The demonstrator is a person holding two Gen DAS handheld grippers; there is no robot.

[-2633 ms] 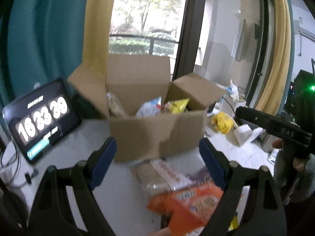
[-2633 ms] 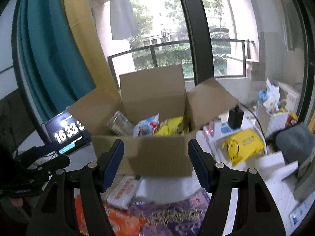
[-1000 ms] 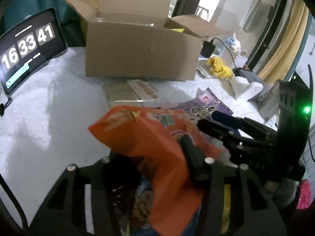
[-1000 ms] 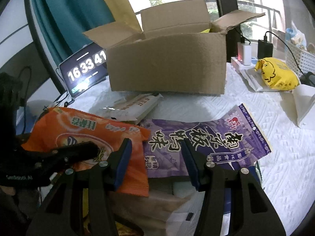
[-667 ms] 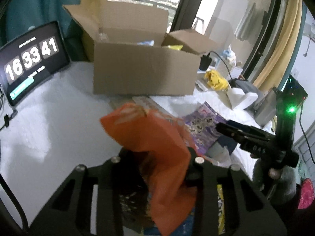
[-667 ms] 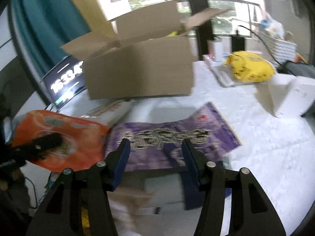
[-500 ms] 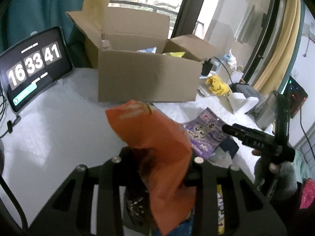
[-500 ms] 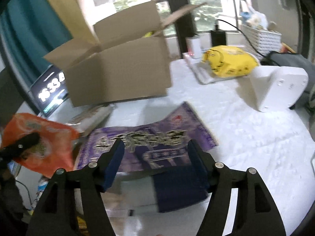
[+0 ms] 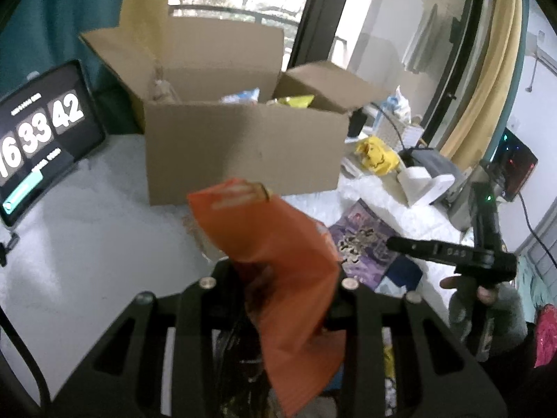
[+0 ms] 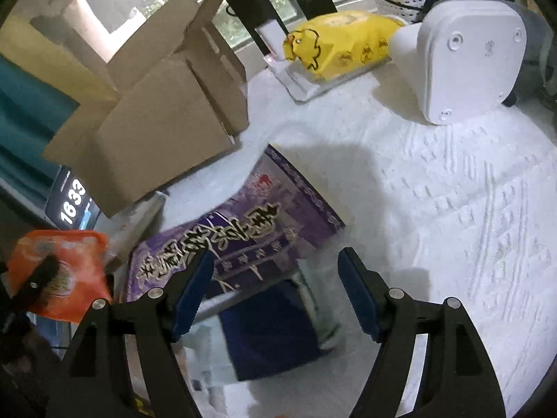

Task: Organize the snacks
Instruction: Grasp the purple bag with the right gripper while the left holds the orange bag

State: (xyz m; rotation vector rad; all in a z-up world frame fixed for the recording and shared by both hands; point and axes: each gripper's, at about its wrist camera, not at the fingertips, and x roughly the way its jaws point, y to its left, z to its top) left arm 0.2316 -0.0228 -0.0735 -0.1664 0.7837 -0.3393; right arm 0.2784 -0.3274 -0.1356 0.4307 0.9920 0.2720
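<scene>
My left gripper (image 9: 285, 275) is shut on an orange snack bag (image 9: 278, 254), held up off the table in front of the open cardboard box (image 9: 243, 153). The bag hides the fingertips. In the right wrist view the same orange bag (image 10: 66, 264) hangs at the far left. My right gripper (image 10: 275, 278) hovers over a purple snack bag (image 10: 243, 230) and a dark blue packet (image 10: 275, 324); its jaws are opening and the pads press on nothing. The box holds a yellow pack (image 9: 292, 101) and a blue-white pack (image 9: 243, 95).
A tablet clock (image 9: 38, 139) stands left of the box. A yellow duck-print bag (image 10: 341, 45) and a white device (image 10: 466, 45) lie at the back right on the white textured cloth (image 10: 452, 209). A pale biscuit pack (image 10: 139, 219) lies by the box's front.
The left gripper lifted the orange bag off the pile and brought it up before the box. The right gripper rolled, slid right over the purple bag, and its jaws widened.
</scene>
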